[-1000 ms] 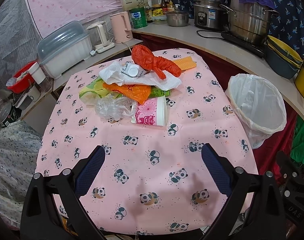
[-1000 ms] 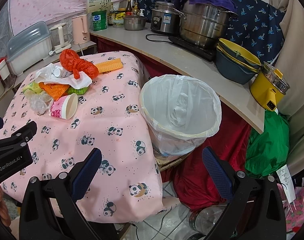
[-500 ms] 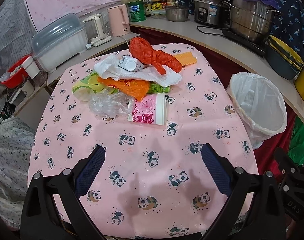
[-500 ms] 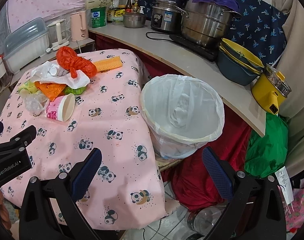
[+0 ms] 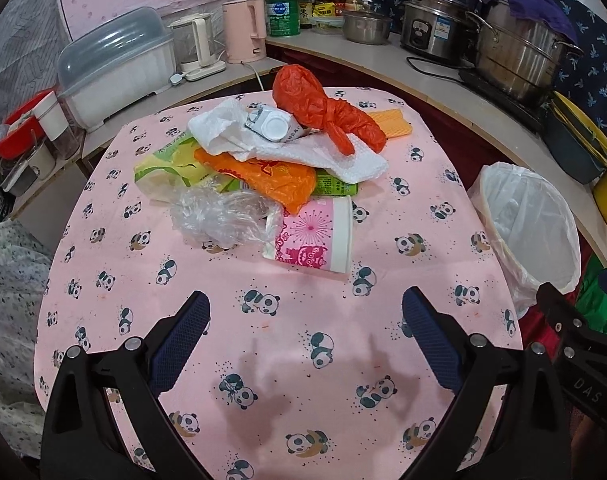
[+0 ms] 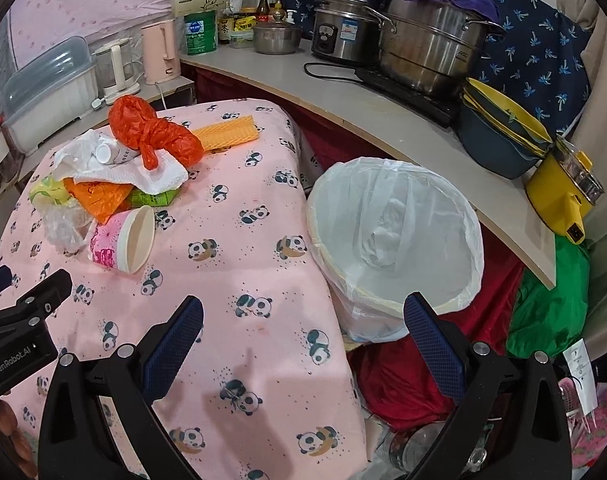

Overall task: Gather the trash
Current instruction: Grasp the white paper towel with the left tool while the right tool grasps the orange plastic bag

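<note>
A heap of trash lies on the pink panda tablecloth (image 5: 287, 344): a pink paper cup (image 5: 315, 238) on its side, a crumpled clear plastic bag (image 5: 219, 220), an orange wrapper (image 5: 271, 178), a white paper towel (image 5: 303, 156), a small white bottle (image 5: 269, 124) and a red plastic bag (image 5: 323, 110). A bin lined with a white bag (image 6: 395, 236) stands off the table's right edge. My left gripper (image 5: 303, 312) hovers open, short of the cup. My right gripper (image 6: 303, 314) is open over the table's right edge, beside the bin. The cup (image 6: 125, 238) lies to its far left.
A curved counter (image 6: 343, 108) behind the table carries steel pots, a rice cooker, stacked bowls and a yellow pot. A pink kettle (image 5: 245, 30), a blender and a lidded white box stand at the back left. Red cloth and a green bag (image 6: 551, 308) lie below the counter.
Both grippers have moved forward towards the trash heap and the bin, which now look larger. Both stay open with nothing held.
</note>
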